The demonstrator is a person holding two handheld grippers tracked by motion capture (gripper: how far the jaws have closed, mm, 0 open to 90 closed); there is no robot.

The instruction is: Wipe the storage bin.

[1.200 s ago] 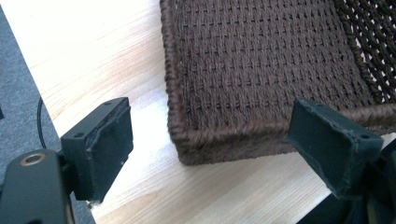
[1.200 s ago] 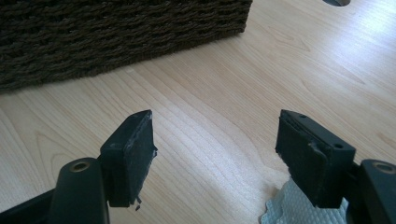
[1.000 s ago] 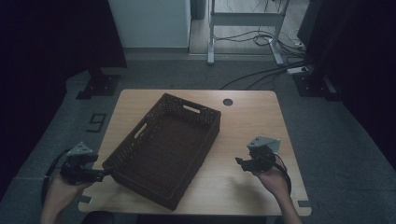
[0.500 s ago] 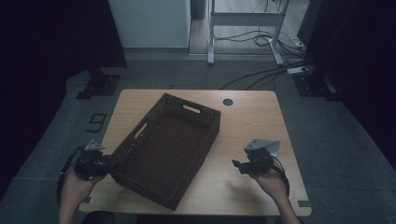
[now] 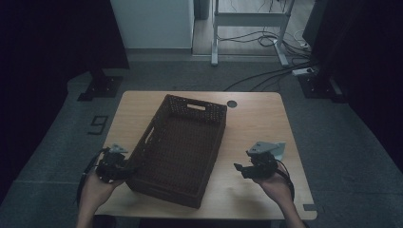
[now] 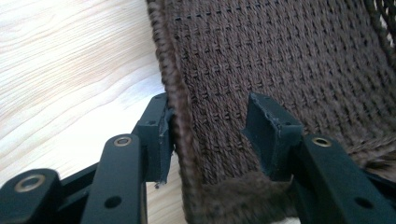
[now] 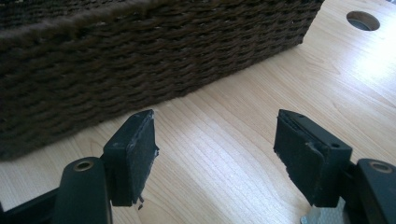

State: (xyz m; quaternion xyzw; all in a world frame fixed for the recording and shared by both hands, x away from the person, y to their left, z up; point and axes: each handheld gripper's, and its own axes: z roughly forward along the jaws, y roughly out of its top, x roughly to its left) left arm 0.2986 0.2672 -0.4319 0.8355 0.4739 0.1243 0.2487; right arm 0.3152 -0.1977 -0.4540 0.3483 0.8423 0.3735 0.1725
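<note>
Across the middle of the pale wooden worktop lies a dark brown woven basket, the biggest thing on it, set at a slant so its long axis runs from about one o'clock down to about seven o'clock in the high view. A handle slot is cut into the short wall at its twelve o'clock end, and another into the long wall at about ten o'clock. Its inside looks bare of any load.

Past the basket, at about one o'clock from it, a round cable hole sits in the worktop near the far edge.

At the basket's eight o'clock corner the left tool, held in the person's left hand, straddles the rim of the near long wall. In the left gripper view one pad rests against the outer face of the braided rim, while the other pad stands inside the basket with a gap to the weave. Its jaws have just been closing around this wall and now stand partly open, not yet clamped.

At four o'clock from the basket the right tool, in the right hand, sits low over bare wood, well apart from the basket wall. Its jaws stand moderately open and hold nothing, pointing at the basket's side.
</note>
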